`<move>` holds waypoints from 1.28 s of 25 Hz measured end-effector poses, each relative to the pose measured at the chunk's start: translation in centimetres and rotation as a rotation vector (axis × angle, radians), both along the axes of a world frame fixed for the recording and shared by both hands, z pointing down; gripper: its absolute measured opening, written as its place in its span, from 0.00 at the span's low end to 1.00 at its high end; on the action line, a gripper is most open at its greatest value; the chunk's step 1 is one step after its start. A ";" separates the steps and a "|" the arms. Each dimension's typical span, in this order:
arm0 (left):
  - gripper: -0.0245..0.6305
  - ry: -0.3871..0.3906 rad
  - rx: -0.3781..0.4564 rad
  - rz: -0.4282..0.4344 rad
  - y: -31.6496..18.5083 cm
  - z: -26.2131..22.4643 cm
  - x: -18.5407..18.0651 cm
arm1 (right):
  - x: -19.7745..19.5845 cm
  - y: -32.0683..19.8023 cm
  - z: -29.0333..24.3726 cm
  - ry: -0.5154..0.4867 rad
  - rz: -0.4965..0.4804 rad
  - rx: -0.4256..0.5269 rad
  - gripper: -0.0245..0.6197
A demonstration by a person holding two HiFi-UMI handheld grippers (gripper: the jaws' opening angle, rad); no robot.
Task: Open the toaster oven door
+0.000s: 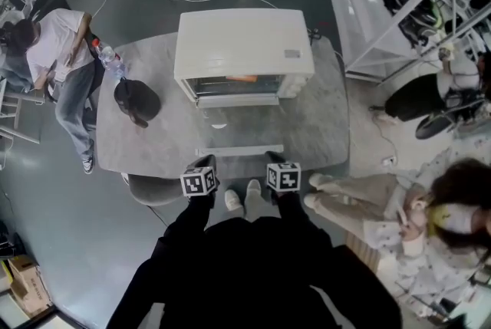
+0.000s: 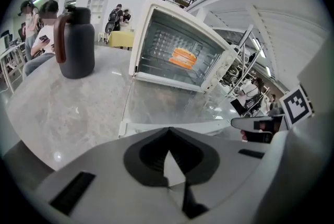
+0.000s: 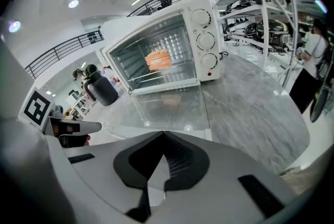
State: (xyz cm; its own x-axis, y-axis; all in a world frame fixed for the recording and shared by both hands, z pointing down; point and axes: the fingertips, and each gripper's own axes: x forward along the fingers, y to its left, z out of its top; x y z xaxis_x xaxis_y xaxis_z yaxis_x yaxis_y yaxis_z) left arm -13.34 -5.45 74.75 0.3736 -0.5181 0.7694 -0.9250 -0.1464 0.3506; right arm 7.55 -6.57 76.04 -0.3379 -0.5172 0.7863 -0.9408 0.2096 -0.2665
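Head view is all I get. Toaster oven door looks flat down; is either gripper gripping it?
Observer: No. The left gripper has its jaws together with nothing between them; the door lies open ahead of it.
Operator: Right one?
Observer: The right gripper is likewise shut and empty.
Operator: Anything inside?
Observer: Orange layered food, like a sandwich, sits on the wire rack in the toaster oven.
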 end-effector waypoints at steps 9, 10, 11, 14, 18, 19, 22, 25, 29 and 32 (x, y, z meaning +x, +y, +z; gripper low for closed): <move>0.04 0.013 0.139 -0.006 -1.4 -4.9 0.4 | -0.4 -1.7 -6.3 -0.042 0.011 0.157 0.04; 0.04 0.016 0.159 -0.003 -1.6 -5.7 0.5 | -0.5 -1.8 -7.1 -0.051 0.014 0.176 0.04; 0.04 0.018 0.181 0.000 -1.7 -6.4 0.6 | -0.7 -1.9 -8.0 -0.060 0.016 0.196 0.04; 0.04 0.016 0.244 0.002 -2.1 -8.8 0.7 | -1.3 -2.4 -10.6 -0.093 0.006 0.255 0.04; 0.04 0.023 0.319 0.015 -2.6 -12.2 1.1 | -1.6 -2.7 -13.9 -0.116 0.002 0.318 0.04; 0.04 0.026 0.338 0.016 -2.7 -13.0 1.2 | -1.7 -2.7 -14.7 -0.121 0.000 0.332 0.04; 0.04 0.031 0.394 0.019 -2.9 -15.1 1.4 | -1.7 -2.8 -16.3 -0.134 -0.005 0.372 0.04; 0.04 0.043 0.448 0.028 -3.1 -17.0 1.4 | -1.6 -2.9 -17.9 -0.143 -0.004 0.408 0.04; 0.04 0.062 0.519 0.044 -2.6 -19.6 1.8 | -1.3 -2.6 -20.1 -0.163 -0.004 0.466 0.04; 0.04 0.070 0.584 0.053 -2.9 -22.0 2.2 | -1.4 -2.9 -22.1 -0.178 -0.018 0.521 0.04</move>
